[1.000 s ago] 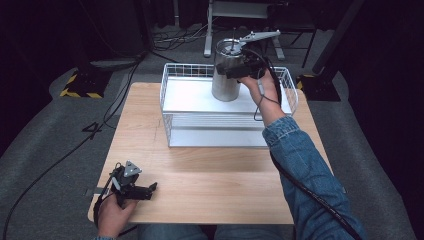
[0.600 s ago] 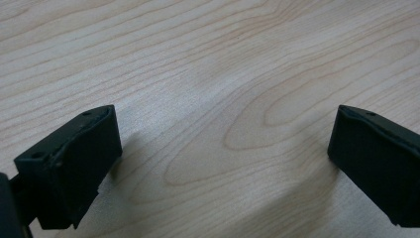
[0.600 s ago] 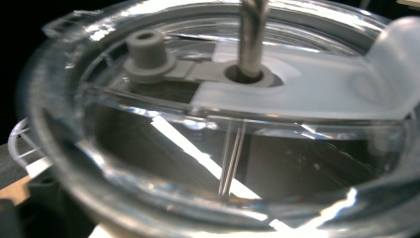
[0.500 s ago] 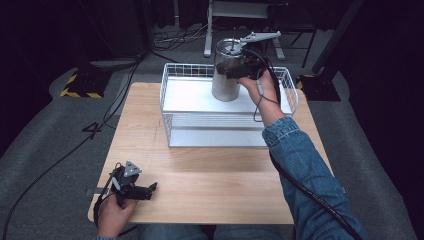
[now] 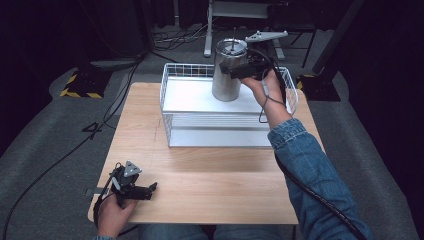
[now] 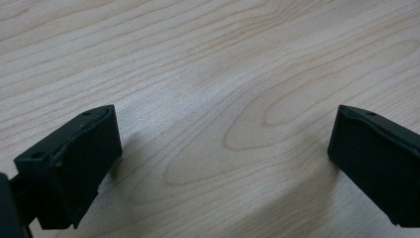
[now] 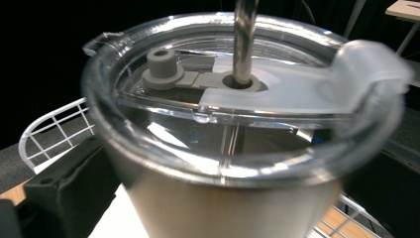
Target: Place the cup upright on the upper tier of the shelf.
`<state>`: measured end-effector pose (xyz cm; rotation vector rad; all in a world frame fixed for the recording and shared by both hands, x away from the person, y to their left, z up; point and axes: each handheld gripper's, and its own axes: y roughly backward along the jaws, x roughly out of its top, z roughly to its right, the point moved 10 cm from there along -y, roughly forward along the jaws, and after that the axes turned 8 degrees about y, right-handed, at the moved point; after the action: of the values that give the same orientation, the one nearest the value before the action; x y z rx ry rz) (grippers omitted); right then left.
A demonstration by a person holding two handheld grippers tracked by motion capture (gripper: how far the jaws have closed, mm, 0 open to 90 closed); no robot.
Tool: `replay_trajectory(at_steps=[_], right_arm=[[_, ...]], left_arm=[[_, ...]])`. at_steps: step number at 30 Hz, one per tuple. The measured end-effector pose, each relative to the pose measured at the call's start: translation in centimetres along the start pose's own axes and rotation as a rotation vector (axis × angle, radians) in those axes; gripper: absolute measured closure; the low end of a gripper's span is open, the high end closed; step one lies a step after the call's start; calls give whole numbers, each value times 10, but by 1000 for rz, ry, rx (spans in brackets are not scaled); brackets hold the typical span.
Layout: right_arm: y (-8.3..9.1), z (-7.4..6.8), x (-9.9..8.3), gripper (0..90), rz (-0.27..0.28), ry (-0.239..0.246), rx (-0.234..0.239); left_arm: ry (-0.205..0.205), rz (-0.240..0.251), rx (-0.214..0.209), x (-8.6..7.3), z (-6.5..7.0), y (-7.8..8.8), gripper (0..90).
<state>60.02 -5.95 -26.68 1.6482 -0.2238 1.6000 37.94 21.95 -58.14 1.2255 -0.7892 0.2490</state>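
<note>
Steel tumbler (image 5: 227, 75), clear lid, 1 straw: upright in white wire basket (image 5: 172, 82), unmoved since 1 s ago. Right gripper (image 5: 239, 70) clamped near rim, likely about to lift. Left gripper (image 5: 145, 189) parted, idle on wooden table (image 5: 210, 175).

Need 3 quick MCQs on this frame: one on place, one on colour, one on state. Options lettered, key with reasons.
1. Where is the steel tumbler?
A. bare table
B. in the white wire basket
C. on the floor

2. What colour is the person's sleeve?
A. red
B. blue denim
C. white

3. What state is the left hand-held gripper in?
A. open over bare wood
B. shut on the tumbler
C. shut on a cable

Key: B, the tumbler stands inside the basket's rim; B, the sleeve is denim blue; A, the jaws stand wide apart over the wooden table.
</note>
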Motion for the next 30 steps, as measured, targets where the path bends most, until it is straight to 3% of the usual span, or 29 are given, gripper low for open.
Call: replay_trajectory(at_steps=[8,19,30], right_arm=[[21,1,0,0,20,-2,13],[71,-4,-1,0,48,33,30],[109,-6,-20,0,48,24,57]], left_arm=[[4,0,-3,0,0,0,6],[2,-1,-2,0,0,0,6],[2,-2,-3,0,0,0,5]])
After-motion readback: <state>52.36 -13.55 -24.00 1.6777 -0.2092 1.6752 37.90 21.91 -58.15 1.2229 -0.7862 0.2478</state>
